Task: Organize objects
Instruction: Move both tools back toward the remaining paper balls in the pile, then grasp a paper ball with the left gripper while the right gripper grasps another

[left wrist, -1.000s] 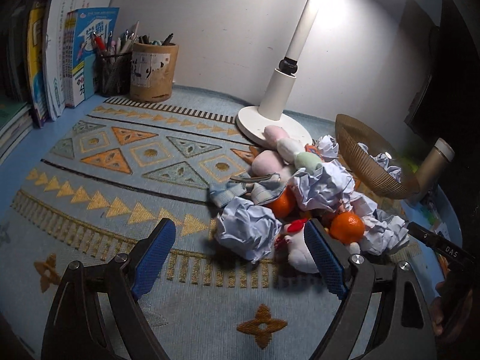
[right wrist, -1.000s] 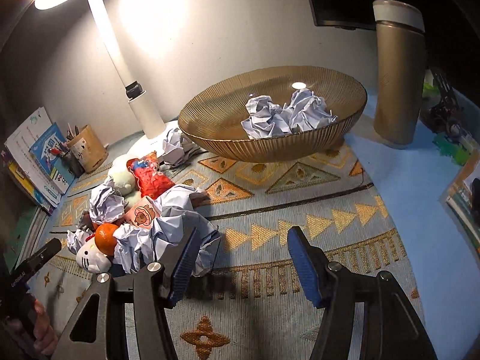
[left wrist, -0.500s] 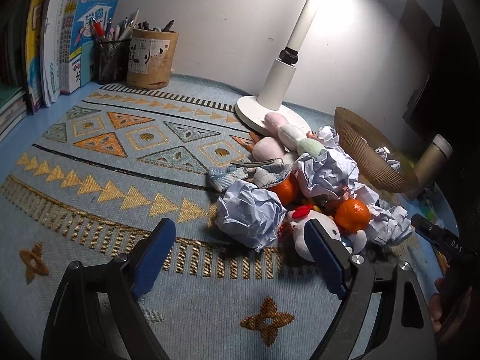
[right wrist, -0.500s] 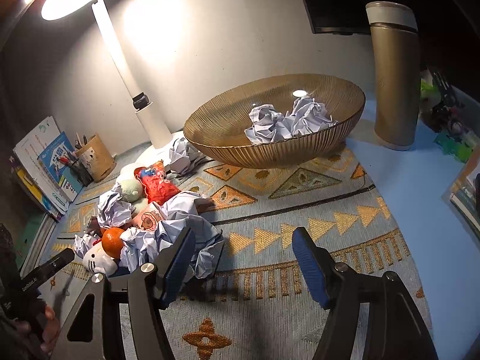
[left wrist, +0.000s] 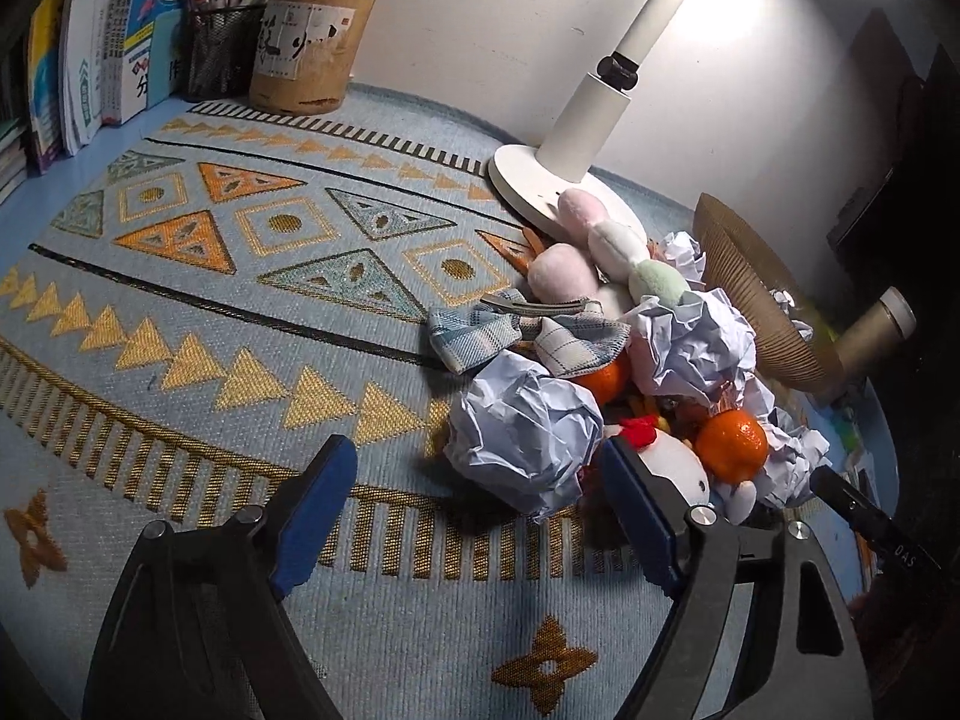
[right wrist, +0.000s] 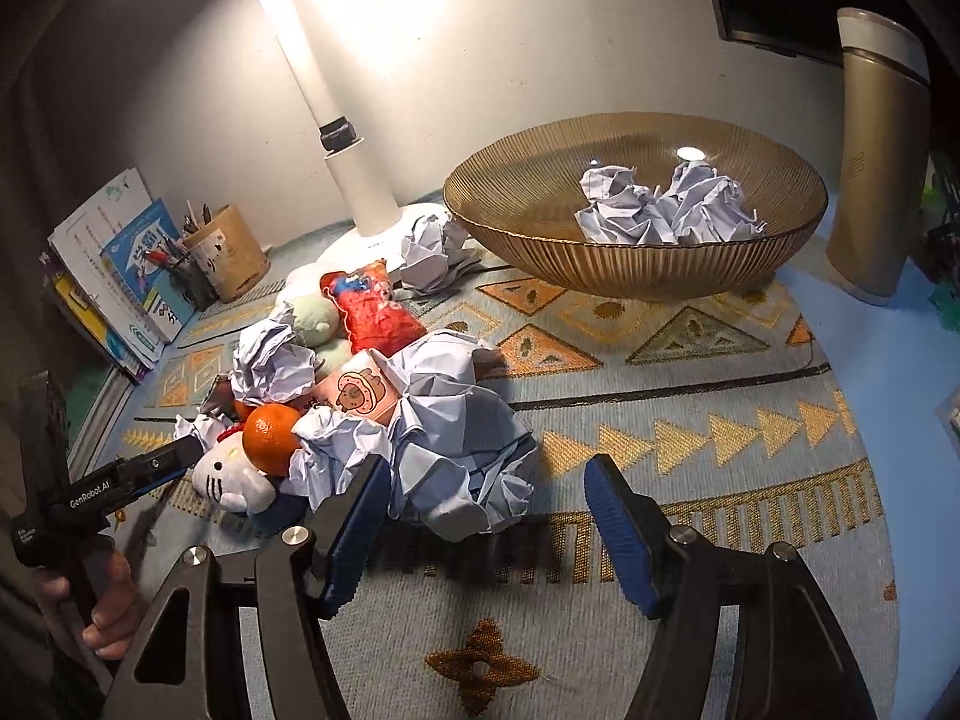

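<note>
Risk is that the left gripper (left wrist: 474, 501), jaws closing and empty, clips the plush cat (left wrist: 678, 468) at three o'clock of the paper ball (left wrist: 525, 429), while the right gripper (right wrist: 486, 525) waits spread.

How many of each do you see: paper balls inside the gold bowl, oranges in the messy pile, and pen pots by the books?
Paper balls in the gold bowl: 2
Oranges in the pile: 2
Pen pots by the books: 2
Total: 6
</note>
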Demonstrator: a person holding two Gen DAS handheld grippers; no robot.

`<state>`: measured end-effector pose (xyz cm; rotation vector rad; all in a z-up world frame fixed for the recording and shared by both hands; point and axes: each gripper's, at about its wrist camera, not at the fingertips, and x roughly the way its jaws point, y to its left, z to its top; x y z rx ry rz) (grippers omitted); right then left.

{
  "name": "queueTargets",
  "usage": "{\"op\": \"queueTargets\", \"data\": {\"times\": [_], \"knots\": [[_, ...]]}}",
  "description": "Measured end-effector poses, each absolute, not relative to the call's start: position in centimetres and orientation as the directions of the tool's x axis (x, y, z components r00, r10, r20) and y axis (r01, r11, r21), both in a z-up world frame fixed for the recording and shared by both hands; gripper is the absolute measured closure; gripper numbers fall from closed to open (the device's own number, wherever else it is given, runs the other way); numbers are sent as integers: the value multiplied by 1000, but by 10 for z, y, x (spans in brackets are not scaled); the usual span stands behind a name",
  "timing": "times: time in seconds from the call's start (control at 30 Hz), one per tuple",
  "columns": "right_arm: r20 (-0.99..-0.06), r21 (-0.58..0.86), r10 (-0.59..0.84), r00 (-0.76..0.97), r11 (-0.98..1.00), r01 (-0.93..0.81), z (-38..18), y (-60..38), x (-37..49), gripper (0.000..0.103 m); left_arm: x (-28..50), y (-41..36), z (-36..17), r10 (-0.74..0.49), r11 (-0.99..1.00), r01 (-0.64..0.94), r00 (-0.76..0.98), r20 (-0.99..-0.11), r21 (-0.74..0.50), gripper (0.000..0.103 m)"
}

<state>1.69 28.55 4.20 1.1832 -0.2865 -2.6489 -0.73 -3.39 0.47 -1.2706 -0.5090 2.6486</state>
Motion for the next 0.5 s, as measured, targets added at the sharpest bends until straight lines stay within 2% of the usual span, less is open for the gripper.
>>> {"op": "queueTargets", "data": {"times": [0.1, 0.23, 0.3, 0.4, 0.5], "knots": [[-732, 289, -305, -609, -949, 128, 35, 280, 8, 37, -10, -30, 5, 308, -926, -20, -618, -723, -377, 31], [-741, 349, -358, -568, -928, 130, 24, 281, 0, 39, -12, -25, 5, 301, -932, -31, -617, -727, -360, 34], [-735, 409, -414, -537, -902, 137, 18, 285, -3, 59, -11, -22, 5, 299, -936, -41, -616, -728, -349, 43], [-718, 411, -416, -558, -900, 143, 23, 287, 3, 67, -8, -18, 6, 300, -940, -58, -613, -731, -337, 56], [-698, 398, -405, -590, -905, 151, 35, 293, 14, 76, -2, -20, 10, 294, -941, -59, -632, -717, -333, 60]]}}
